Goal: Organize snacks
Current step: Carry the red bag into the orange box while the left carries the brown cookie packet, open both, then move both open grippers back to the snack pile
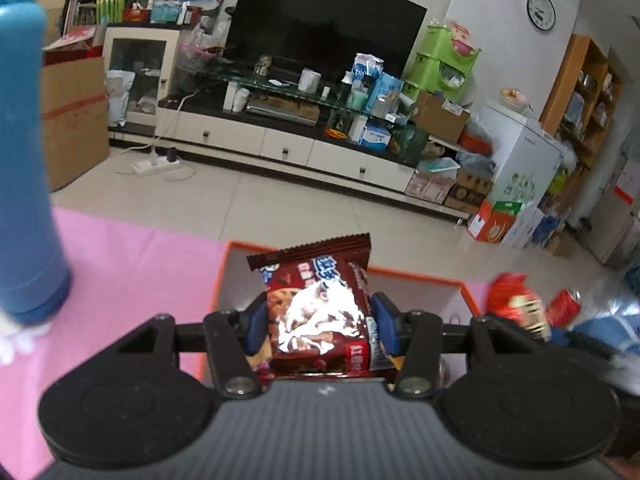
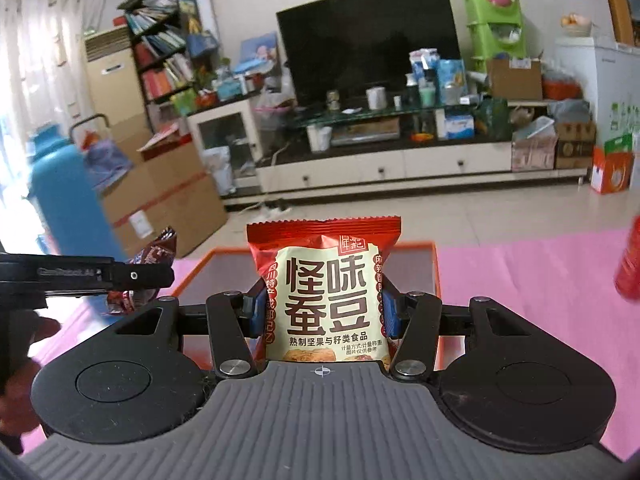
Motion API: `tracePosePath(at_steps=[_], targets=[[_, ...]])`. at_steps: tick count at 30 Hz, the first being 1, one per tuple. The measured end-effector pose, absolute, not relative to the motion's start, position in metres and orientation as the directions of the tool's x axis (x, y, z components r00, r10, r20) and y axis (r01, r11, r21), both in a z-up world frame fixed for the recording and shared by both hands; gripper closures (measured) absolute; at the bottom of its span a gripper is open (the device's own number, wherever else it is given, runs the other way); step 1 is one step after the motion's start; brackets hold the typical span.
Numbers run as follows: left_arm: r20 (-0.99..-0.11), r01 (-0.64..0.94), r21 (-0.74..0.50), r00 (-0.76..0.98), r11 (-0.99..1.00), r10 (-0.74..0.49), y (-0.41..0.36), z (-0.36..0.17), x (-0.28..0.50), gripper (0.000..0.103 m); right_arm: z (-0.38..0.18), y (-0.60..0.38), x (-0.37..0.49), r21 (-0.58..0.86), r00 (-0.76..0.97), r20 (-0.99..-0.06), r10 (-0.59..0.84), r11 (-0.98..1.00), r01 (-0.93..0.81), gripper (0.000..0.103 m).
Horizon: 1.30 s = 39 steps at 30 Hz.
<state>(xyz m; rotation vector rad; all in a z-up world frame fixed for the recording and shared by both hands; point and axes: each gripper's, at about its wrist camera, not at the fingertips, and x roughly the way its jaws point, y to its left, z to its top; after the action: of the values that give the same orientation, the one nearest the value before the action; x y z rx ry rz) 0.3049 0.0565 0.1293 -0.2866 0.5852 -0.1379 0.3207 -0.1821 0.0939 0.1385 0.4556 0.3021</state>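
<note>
My left gripper (image 1: 320, 320) is shut on a brown cookie packet (image 1: 316, 304) and holds it over an orange-rimmed box (image 1: 300, 246) on the pink mat. My right gripper (image 2: 322, 312) is shut on a red broad-bean snack packet (image 2: 326, 292), held upright above the same orange-rimmed box (image 2: 416, 245). In the right wrist view the left gripper's body (image 2: 100, 276) and the brown cookie packet (image 2: 156, 254) show at the left. In the left wrist view the red packet (image 1: 516, 304) appears blurred at the right. The box's inside is mostly hidden.
A tall blue bottle (image 1: 24, 160) stands on the pink mat (image 1: 132, 264) at the left; it also shows in the right wrist view (image 2: 68, 200). A red can (image 1: 564, 306) sits at the right. Beyond lie the tiled floor, TV cabinet (image 1: 288, 140) and cardboard boxes (image 1: 72, 120).
</note>
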Motion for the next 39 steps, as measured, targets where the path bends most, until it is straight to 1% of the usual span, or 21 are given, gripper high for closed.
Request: tracePosePath(at_steps=[3, 5, 9, 11, 12, 14, 15, 16, 17, 19, 21, 23, 25, 28, 29, 32, 34, 35, 37, 39], targets=[[-0.565, 0.005, -0.345, 0.797, 0.939, -0.212, 0.054, 0.107, 0.339, 0.051, 0.078, -0.17, 0.363, 0.208, 0.841, -0.443, 0.312, 0.948, -0.242, 0.068], [-0.602, -0.005, -0.357, 0.766, 0.934, -0.226, 0.05, 0.089, 0.354, 0.051, 0.061, -0.165, 0.388, 0.228, 0.815, -0.49, 0.31, 0.948, -0.224, 0.068], [-0.647, 0.002, -0.314, 0.732, 0.949, -0.215, 0.035, 0.065, 0.365, 0.051, 0.035, -0.161, 0.414, 0.208, 0.782, -0.557, 0.28, 0.958, -0.196, 0.068], [-0.653, 0.011, -0.302, 0.726, 0.953, -0.215, 0.03, 0.059, 0.368, 0.052, 0.029, -0.159, 0.419, 0.216, 0.776, -0.564, 0.281, 0.958, -0.189, 0.067], [-0.656, 0.011, -0.292, 0.725, 0.956, -0.209, 0.029, 0.058, 0.369, 0.05, 0.027, -0.159, 0.42, 0.218, 0.774, -0.566, 0.282, 0.957, -0.189, 0.067], [-0.654, 0.014, -0.269, 0.731, 0.963, -0.193, 0.029, 0.06, 0.368, 0.043, 0.022, -0.154, 0.425, 0.2, 0.759, -0.592, 0.27, 0.962, -0.186, 0.064], [-0.645, 0.011, -0.266, 0.741, 0.964, -0.186, 0.032, 0.062, 0.366, 0.042, 0.018, -0.153, 0.424, 0.203, 0.758, -0.595, 0.267, 0.963, -0.18, 0.063], [-0.634, 0.006, -0.278, 0.751, 0.961, -0.187, 0.036, 0.065, 0.365, 0.041, 0.017, -0.153, 0.423, 0.21, 0.758, -0.594, 0.269, 0.962, -0.177, 0.06], [-0.619, 0.002, -0.304, 0.76, 0.953, -0.199, 0.041, 0.071, 0.363, 0.041, 0.018, -0.153, 0.423, 0.224, 0.759, -0.59, 0.275, 0.959, -0.173, 0.057], [-0.584, 0.008, -0.351, 0.78, 0.936, -0.226, 0.05, 0.084, 0.355, 0.041, 0.026, -0.155, 0.416, 0.233, 0.78, -0.56, 0.28, 0.956, -0.177, 0.054], [-0.533, 0.024, -0.359, 0.815, 0.933, -0.226, 0.054, 0.104, 0.345, 0.04, 0.045, -0.157, 0.402, 0.207, 0.817, -0.51, 0.268, 0.961, -0.186, 0.051], [-0.49, 0.045, -0.344, 0.843, 0.938, -0.22, 0.056, 0.123, 0.331, 0.037, 0.064, -0.161, 0.384, 0.194, 0.854, -0.451, 0.258, 0.963, -0.189, 0.04], [-0.461, 0.076, -0.318, 0.859, 0.945, -0.224, 0.055, 0.138, 0.314, 0.034, 0.082, -0.166, 0.361, 0.192, 0.881, -0.393, 0.262, 0.961, -0.2, 0.033], [-0.465, 0.104, -0.231, 0.861, 0.967, -0.204, 0.049, 0.144, 0.28, 0.026, 0.096, -0.176, 0.322, 0.187, 0.898, -0.35, 0.266, 0.959, -0.211, 0.025], [-0.469, 0.108, -0.2, 0.862, 0.974, -0.192, 0.049, 0.142, 0.265, 0.026, 0.096, -0.18, 0.308, 0.184, 0.901, -0.345, 0.263, 0.96, -0.21, 0.023], [-0.52, 0.102, -0.107, 0.842, 0.989, -0.143, 0.048, 0.118, 0.217, 0.026, 0.08, -0.193, 0.257, 0.156, 0.89, -0.377, 0.256, 0.965, -0.211, 0.02], [-0.571, 0.093, -0.076, 0.812, 0.993, -0.12, 0.051, 0.095, 0.184, 0.026, 0.059, -0.207, 0.224, 0.177, 0.877, -0.415, 0.242, 0.967, -0.183, 0.02], [-0.598, 0.094, -0.069, 0.793, 0.993, -0.117, 0.053, 0.083, 0.169, 0.026, 0.048, -0.215, 0.21, 0.206, 0.863, -0.438, 0.252, 0.963, -0.176, 0.02], [-0.645, 0.102, -0.073, 0.754, 0.992, -0.125, 0.059, 0.061, 0.145, 0.026, 0.028, -0.23, 0.188, 0.308, 0.819, -0.49, 0.297, 0.938, -0.156, 0.02], [-0.69, 0.123, -0.071, 0.711, 0.99, -0.138, 0.062, 0.042, 0.132, 0.026, 0.011, -0.242, 0.169, 0.411, 0.788, -0.511, 0.343, 0.903, -0.127, 0.02]])
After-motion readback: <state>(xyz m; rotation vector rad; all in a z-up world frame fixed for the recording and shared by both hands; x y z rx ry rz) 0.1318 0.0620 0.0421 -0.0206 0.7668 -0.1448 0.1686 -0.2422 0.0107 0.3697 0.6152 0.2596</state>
